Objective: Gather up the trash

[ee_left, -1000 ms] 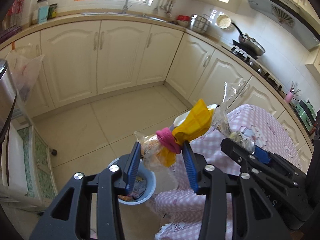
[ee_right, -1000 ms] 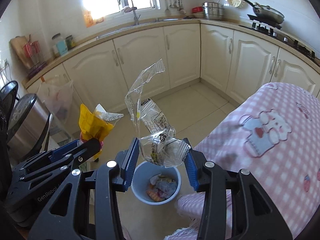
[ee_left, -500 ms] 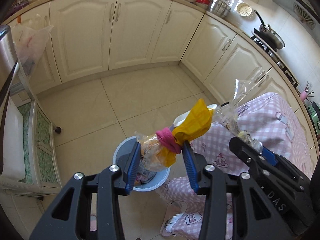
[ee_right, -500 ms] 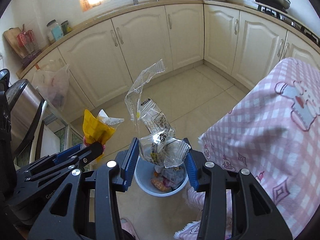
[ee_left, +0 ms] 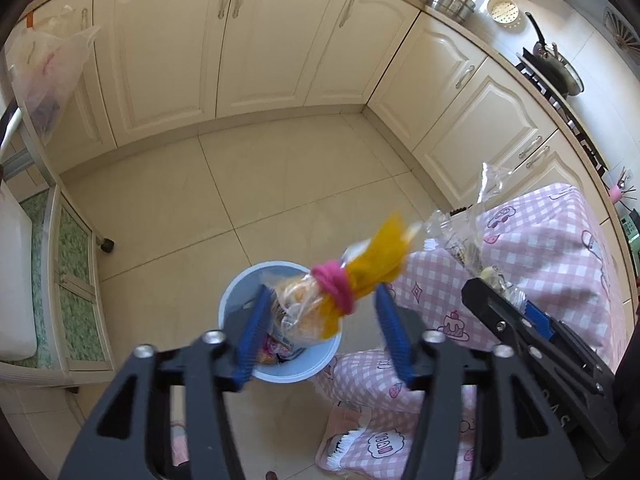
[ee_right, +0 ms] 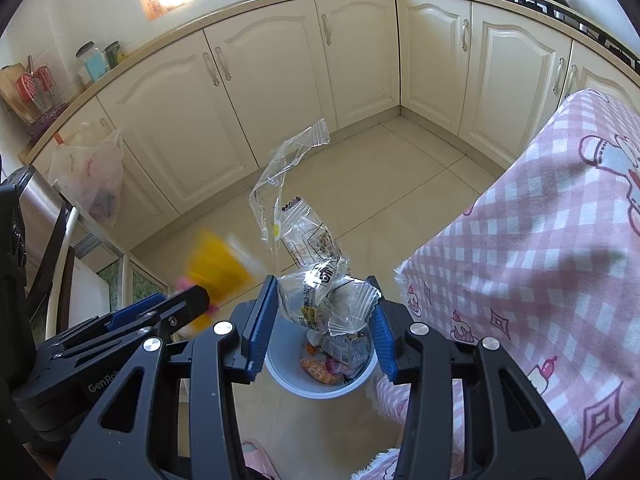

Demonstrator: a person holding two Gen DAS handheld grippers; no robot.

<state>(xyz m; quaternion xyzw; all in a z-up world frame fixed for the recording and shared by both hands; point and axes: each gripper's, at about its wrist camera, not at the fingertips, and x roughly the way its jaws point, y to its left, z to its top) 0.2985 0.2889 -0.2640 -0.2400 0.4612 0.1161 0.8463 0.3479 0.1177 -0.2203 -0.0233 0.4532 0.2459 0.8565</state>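
Observation:
A clear bag of food scraps with a yellow top and a pink tie (ee_left: 376,252) hangs blurred between the jaws of my left gripper (ee_left: 322,300). Those jaws are opening, and the right pad stands clear of the bag. Straight below sits a light blue bin (ee_left: 240,292) with wrappers inside. My right gripper (ee_right: 322,292) is shut on a bunch of crumpled clear wrappers (ee_right: 308,240), also right over the bin (ee_right: 288,376). The two grippers hang side by side, the left gripper (ee_right: 192,300) showing at the left of the right wrist view.
A table under a pink checked cloth (ee_left: 540,248) stands just right of the bin. Cream cabinets (ee_left: 280,40) ring the tiled floor. A plastic bag (ee_left: 44,68) hangs at the left above a low cart (ee_left: 72,280). A pink mat (ee_left: 360,440) lies by the table.
Both grippers have sunk toward the bin, which now looks larger. The left jaws have spread apart and the yellow-topped bag has tilted and blurred between them. The right grip is unchanged.

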